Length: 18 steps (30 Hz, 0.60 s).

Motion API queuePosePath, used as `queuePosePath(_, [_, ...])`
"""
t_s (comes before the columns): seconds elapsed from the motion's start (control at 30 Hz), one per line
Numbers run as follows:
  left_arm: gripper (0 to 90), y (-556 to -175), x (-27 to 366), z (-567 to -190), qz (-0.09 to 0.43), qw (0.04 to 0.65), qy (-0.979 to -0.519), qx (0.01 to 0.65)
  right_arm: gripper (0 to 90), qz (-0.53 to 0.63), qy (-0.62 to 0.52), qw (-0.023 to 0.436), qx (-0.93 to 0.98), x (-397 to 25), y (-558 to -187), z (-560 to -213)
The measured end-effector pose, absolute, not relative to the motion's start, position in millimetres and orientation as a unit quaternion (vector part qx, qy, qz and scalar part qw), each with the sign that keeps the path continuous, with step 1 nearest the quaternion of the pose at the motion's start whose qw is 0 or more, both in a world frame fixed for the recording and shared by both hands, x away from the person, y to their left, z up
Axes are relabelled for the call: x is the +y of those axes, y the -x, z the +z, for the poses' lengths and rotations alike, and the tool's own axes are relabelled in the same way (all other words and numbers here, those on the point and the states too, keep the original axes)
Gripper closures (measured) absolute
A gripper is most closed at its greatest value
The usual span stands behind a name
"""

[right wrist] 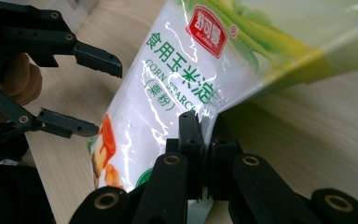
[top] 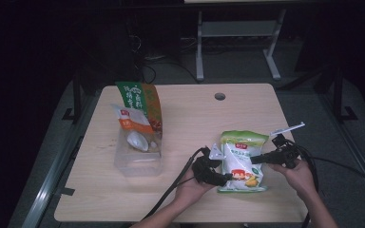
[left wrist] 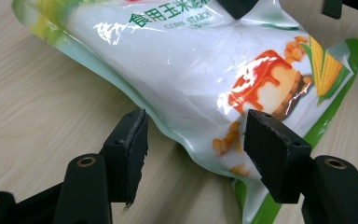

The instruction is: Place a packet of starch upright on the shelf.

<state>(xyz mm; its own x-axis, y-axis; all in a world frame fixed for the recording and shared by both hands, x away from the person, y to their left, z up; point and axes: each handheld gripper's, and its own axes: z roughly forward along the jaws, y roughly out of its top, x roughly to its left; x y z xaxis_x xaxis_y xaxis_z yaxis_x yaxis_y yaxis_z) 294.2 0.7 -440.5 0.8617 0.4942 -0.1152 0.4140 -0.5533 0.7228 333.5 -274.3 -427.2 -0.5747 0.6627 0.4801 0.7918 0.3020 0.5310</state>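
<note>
Left gripper view puts the cornstarch bag (left wrist: pixel 191 70) on the table between my spread left gripper (left wrist: pixel 193 140) jaws, long axis running ahead; my right gripper (right wrist: pixel 205 123) pinches its edge

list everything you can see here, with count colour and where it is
corn starch bag: 1, white and green, near right of table, lifted at one edge
clear container: 1, transparent, left of table
green and orange bag: 1, standing in the container
white and orange packet: 1, in the container
table: 1, light wood
left hand-held gripper: 1, black, jaws open around the bag's lower corner
right hand-held gripper: 1, black, shut on the bag's edge
hands: 2, near table edge
</note>
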Motion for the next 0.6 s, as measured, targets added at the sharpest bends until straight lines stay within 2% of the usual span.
queuePosePath(0.3, [35.4,-293.8,14.7,-433.0,0.054,0.415,-0.871,0.257,87.1,-0.382,0.427,0.052,-0.818,-257.7,-327.7,-397.5])
queuePosePath(0.6, [24.9,-299.9,24.9,-431.9,0.054,0.441,-0.849,0.286,87.3,-0.398,0.408,0.016,-0.821,-249.5,-323.9,-375.6])
